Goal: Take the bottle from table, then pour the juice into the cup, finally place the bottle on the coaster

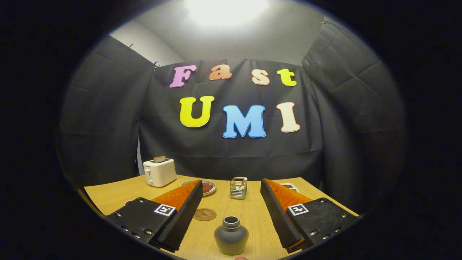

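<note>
A small dark grey bottle [231, 235] with a round body and an open neck stands upright on the wooden table [115, 195], between my two fingers and close to their base. My gripper [231, 186] is open, its fingers spread wide on either side and touching nothing. A round brown coaster [204, 214] lies flat on the table just left of the bottle, beside the left finger. Farther back, beyond the fingertips, a clear ribbed glass cup [238, 187] stands upright.
A white toaster [160, 172] with a slice in it stands at the back left. A plate [208, 187] with dark food lies behind the left fingertip, and another plate [291, 186] peeks out behind the right finger. The table's far edge meets the black cloth wall.
</note>
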